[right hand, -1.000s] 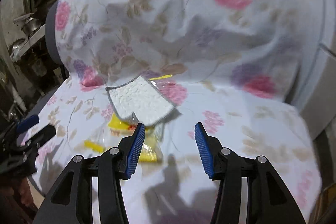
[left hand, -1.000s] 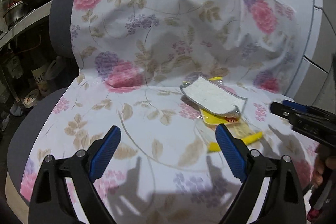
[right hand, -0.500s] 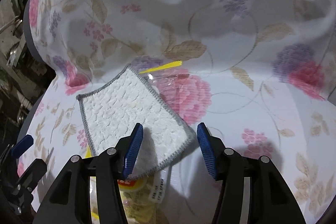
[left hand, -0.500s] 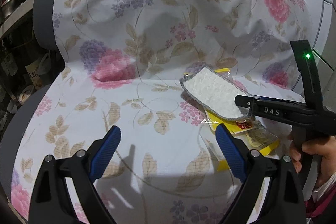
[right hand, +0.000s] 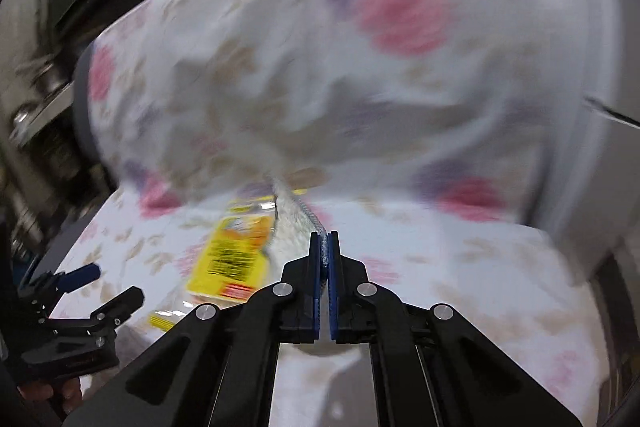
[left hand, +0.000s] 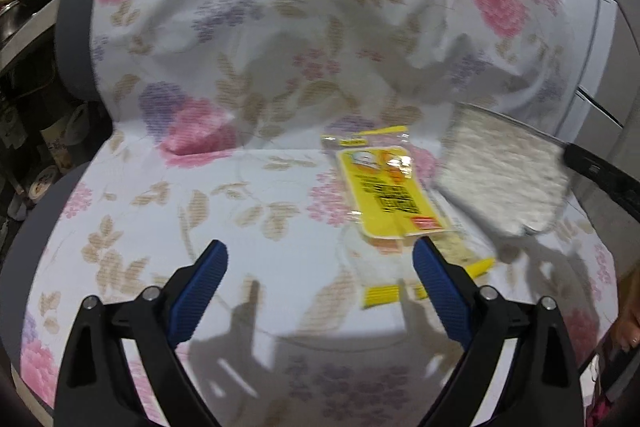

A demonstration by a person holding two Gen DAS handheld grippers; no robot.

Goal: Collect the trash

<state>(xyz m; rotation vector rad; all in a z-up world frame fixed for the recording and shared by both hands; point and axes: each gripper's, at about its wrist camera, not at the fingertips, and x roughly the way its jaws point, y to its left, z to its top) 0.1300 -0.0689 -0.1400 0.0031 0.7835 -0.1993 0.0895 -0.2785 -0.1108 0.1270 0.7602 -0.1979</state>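
Observation:
A white textured cloth pad with grey stitched edge (left hand: 504, 171) hangs lifted above the floral-covered seat, clamped in my right gripper (right hand: 324, 247), which is shut on its edge (right hand: 298, 213). A yellow plastic wrapper (left hand: 384, 195) lies flat on the seat, uncovered; it also shows in the right wrist view (right hand: 236, 259). My left gripper (left hand: 320, 267) is open and empty, held just in front of the wrapper's near end. The left gripper also shows at the lower left of the right wrist view (right hand: 80, 291).
The seat and backrest carry a white floral cover (left hand: 240, 67). Dark shelves with pots and jars (left hand: 24, 67) stand to the left. White cabinet fronts (left hand: 608, 47) stand to the right.
My right gripper closed on the white cloth pad and lifted it off to the right, uncovering the yellow wrapper. My left gripper stayed open and drew back a little.

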